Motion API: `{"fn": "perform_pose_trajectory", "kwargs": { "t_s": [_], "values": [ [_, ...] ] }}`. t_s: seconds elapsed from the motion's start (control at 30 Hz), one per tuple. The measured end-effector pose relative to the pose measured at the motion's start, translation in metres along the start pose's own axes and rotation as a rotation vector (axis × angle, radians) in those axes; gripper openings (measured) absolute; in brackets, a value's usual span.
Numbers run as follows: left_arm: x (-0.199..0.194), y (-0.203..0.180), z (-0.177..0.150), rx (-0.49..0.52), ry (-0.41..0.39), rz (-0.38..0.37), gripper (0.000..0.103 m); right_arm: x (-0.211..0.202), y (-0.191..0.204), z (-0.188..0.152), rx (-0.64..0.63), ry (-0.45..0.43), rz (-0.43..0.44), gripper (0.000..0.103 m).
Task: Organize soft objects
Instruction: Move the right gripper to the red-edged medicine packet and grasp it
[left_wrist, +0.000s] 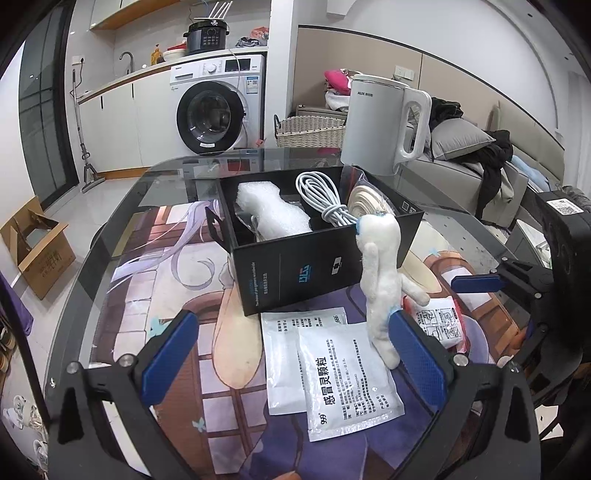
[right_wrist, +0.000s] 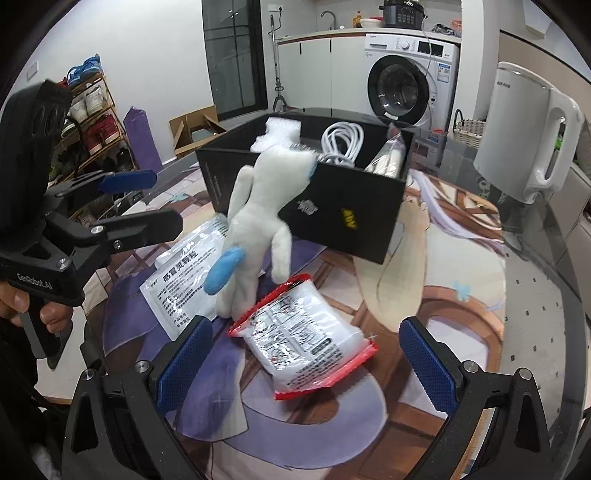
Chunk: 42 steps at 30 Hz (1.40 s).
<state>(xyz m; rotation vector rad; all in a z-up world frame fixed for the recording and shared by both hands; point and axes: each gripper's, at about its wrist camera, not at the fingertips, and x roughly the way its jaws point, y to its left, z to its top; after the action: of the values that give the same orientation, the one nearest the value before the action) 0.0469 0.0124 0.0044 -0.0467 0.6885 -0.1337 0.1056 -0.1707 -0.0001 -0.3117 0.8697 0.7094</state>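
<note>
Showing only rightward: plush toy's (right_wrist: 255, 218) blue tail (right_wrist: 223, 270)

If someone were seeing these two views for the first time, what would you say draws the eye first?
The white plush toy stands upright at the centre, leaning against the front wall of the black box, which holds white foam, a coiled cable and a bagged roll. Just before it, a red-edged packet lies on the illustrated mat between the open fingers of the right claw; the left claw, also open, hovers over two white sachets.
</note>
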Motion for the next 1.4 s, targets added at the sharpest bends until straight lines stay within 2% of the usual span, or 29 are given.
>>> {"fn": "perform_pose_trajectory", "kwargs": {
  "t_s": [0.33,0.63,1.13,1.27,1.33,1.4],
  "values": [
    [0.003,-0.002,-0.001,0.010,0.011,-0.002,0.103,0.019,0.002,0.001,0.045,0.038,-0.036,0.102],
    [0.004,-0.001,-0.001,0.010,0.019,-0.004,0.103,0.015,-0.019,-0.002,0.053,0.072,-0.054,0.102],
    [0.005,-0.005,-0.003,0.043,0.048,-0.026,0.103,0.017,-0.019,0.000,0.088,0.044,-0.069,0.102],
    [0.007,-0.011,-0.006,0.067,0.060,-0.026,0.103,0.013,-0.018,0.000,0.066,0.037,-0.075,0.085],
    [0.008,-0.013,-0.007,0.077,0.065,-0.028,0.103,0.012,-0.018,-0.001,0.061,0.034,-0.069,0.080],
    [0.008,-0.014,-0.007,0.084,0.071,-0.030,0.103,0.011,-0.017,-0.001,0.046,0.026,-0.073,0.066]
  ]
}}
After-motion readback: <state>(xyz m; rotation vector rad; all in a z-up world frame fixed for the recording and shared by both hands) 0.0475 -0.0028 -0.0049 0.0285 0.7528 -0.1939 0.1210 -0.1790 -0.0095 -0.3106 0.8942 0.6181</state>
